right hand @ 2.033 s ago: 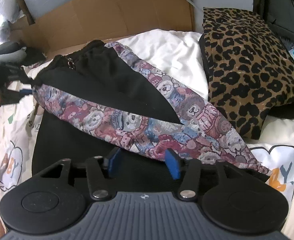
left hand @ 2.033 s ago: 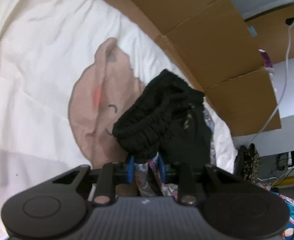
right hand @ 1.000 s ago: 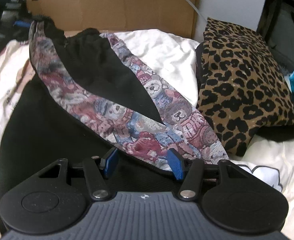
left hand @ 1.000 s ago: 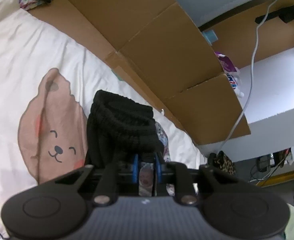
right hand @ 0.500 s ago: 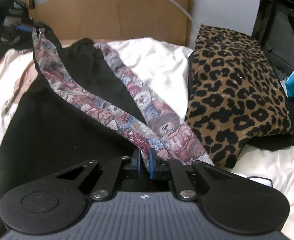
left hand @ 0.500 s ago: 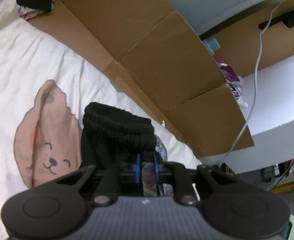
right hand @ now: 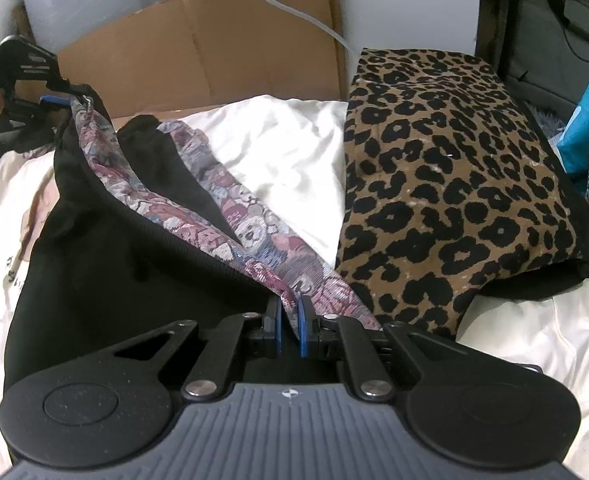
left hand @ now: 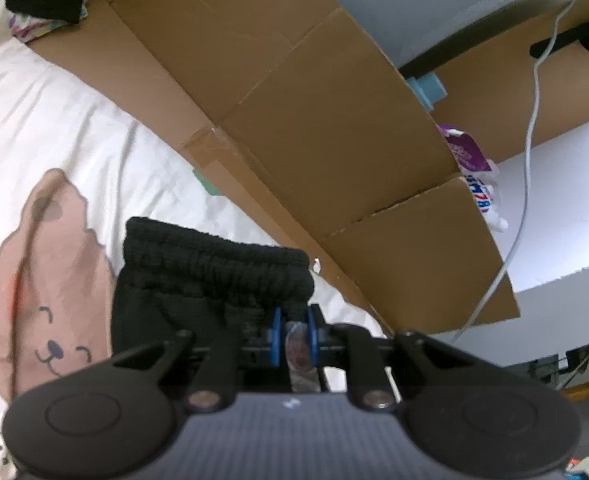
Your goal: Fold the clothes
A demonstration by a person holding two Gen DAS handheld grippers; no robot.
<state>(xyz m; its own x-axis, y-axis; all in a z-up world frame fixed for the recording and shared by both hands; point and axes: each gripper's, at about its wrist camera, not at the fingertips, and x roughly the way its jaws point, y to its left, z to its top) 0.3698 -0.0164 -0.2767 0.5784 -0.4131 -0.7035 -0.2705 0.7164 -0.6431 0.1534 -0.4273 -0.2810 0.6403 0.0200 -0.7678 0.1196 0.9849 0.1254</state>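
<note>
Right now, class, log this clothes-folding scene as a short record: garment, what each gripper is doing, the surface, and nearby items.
garment: black trousers with a bear-print side stripe
left gripper: shut on the trousers beside the elastic waistband
right gripper: shut on the bear-print side stripe
surface: white bedsheet with cartoon prints
nearby: leopard-print pillow on the right; cardboard behind

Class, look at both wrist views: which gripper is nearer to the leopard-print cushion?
Right. The right gripper pinches the bear-print trousers right beside the leopard-print cushion. The left gripper holds the trousers' black waistband at the far end, well away from it.
</note>
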